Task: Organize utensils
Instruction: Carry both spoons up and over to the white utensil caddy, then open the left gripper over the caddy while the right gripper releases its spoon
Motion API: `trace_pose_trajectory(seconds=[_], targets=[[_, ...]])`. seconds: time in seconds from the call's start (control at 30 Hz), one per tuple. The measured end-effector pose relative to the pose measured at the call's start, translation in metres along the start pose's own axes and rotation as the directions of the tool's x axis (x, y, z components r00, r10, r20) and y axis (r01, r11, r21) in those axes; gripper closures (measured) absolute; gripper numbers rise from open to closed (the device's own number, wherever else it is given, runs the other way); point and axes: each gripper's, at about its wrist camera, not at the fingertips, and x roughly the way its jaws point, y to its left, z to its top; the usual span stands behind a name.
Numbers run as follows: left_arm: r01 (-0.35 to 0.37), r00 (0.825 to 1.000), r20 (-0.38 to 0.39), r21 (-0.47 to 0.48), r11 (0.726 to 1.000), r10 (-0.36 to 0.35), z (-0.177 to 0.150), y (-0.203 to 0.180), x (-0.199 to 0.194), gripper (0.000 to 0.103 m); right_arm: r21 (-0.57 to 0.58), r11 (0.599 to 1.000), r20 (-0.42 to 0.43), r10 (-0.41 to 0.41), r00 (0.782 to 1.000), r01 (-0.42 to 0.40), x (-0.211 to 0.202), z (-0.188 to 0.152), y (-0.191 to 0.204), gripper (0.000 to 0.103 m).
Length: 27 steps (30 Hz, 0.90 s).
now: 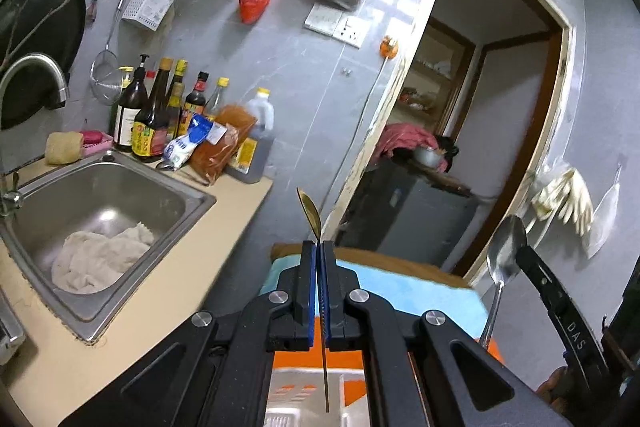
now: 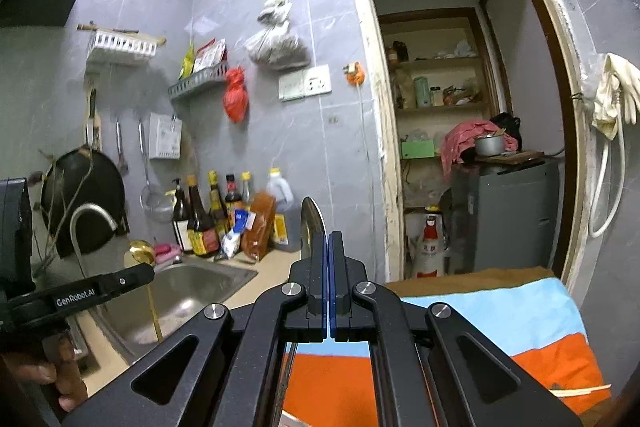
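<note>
My left gripper (image 1: 319,247) is shut on a gold spoon (image 1: 309,211), seen edge-on. Its bowl sticks up past the blue pads and its thin handle runs down between them. In the right wrist view the same gold spoon (image 2: 140,251) shows at the left, in the left gripper (image 2: 149,273), over the sink. My right gripper (image 2: 329,239) is shut on a silver spoon (image 2: 311,227) whose bowl rises just left of the pads. The left wrist view shows that silver spoon (image 1: 506,247) at the right, bowl up, held by the right gripper (image 1: 522,255).
A steel sink (image 1: 192,195) with a white cloth (image 1: 100,259) in it lies to the left, and sauce bottles (image 1: 160,115) stand behind it. A blue and orange cloth (image 2: 500,311) covers the surface below. A metal tray (image 1: 304,399) lies under the left gripper. An open doorway (image 2: 460,107) is ahead.
</note>
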Motion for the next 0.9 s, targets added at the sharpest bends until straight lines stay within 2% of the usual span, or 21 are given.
trace_pose_trajectory(seconds=[0.3, 0.47, 0.8, 0.9], targets=[[-0.047, 0.999, -0.023, 0.028, 0.999, 0.047, -0.031, 0.003, 0.008, 0.1, -0.059, 0.994, -0.028, 0.089, 0.996, -0.09, 0.0, -0.046, 0.004, 0.102], [-0.047, 0.998, -0.046, 0.029, 0.998, 0.048, -0.041, 0.004, 0.002, 0.1, -0.072, 0.99, -0.034, 0.117, 0.993, -0.119, -0.006, -0.059, 0.001, 0.102], [-0.023, 0.992, -0.12, 0.025, 0.999, 0.026, -0.042, -0.003, -0.01, 0.099, -0.046, 0.989, -0.08, 0.133, 0.988, -0.137, -0.018, -0.052, -0.011, 0.1], [-0.003, 0.992, -0.13, 0.025, 1.0, 0.006, -0.041, -0.008, -0.015, 0.092, -0.043, 0.989, -0.083, 0.138, 0.987, -0.142, -0.024, -0.044, -0.014, 0.1]])
